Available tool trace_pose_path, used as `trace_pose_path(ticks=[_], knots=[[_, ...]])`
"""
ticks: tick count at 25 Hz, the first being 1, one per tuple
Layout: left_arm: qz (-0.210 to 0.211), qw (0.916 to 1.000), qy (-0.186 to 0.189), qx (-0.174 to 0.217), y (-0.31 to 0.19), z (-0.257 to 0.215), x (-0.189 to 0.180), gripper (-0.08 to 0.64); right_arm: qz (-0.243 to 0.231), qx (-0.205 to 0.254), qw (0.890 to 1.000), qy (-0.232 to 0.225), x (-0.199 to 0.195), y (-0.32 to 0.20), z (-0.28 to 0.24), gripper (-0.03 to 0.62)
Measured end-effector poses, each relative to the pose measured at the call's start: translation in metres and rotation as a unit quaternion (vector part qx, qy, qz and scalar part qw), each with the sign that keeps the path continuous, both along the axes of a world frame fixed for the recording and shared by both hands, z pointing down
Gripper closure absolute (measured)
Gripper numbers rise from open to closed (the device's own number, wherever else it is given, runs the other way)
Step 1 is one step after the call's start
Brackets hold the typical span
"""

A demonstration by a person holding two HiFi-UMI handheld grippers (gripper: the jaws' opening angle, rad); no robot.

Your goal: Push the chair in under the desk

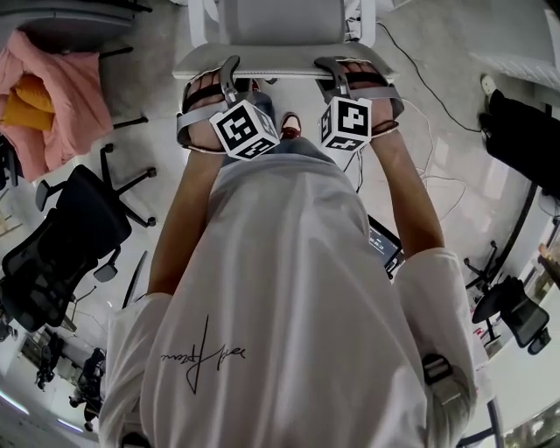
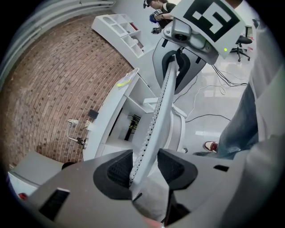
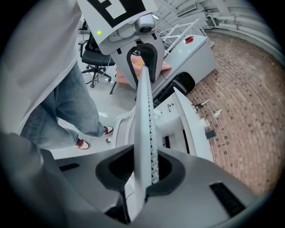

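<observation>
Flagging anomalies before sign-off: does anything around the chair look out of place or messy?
Nothing damaged or spilled. Loose cables trail over the floor right of the white chair and might snag it. A pink cloth lies heaped at upper left.

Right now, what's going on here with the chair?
A person stands behind the chair with a gripper in each hand. The left gripper and the right gripper are both clamped on the top edge of the chair's back, side by side. The desk stands just ahead, against a brick wall. How far the seat is under the desk can't be told from these views.
</observation>
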State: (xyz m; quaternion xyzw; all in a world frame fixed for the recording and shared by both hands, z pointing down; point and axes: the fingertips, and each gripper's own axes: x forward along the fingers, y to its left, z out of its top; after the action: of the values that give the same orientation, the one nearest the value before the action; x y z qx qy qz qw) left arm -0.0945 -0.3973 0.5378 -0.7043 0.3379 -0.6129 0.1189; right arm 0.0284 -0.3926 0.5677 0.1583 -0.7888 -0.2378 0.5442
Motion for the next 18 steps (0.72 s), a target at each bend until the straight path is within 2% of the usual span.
trace_pose_path(ticks=[6, 13, 18], knots=[[-0.002, 0.9998, 0.004, -0.022, 0.006, 0.001, -0.002, 0.388, 0.009, -0.008, 1.0, 0.0, -0.002, 0.007, 0.0, 0.514], [-0.003, 0.9997, 0.023, 0.002, 0.008, 0.0, -0.004, 0.379, 0.013, -0.016, 1.0, -0.002, -0.005, 0.011, 0.001, 0.511], [-0.005, 0.9991, 0.041, 0.004, 0.013, -0.005, -0.001, 0.379, 0.012, -0.027, 1.0, -0.005, -0.001, 0.015, -0.003, 0.505]])
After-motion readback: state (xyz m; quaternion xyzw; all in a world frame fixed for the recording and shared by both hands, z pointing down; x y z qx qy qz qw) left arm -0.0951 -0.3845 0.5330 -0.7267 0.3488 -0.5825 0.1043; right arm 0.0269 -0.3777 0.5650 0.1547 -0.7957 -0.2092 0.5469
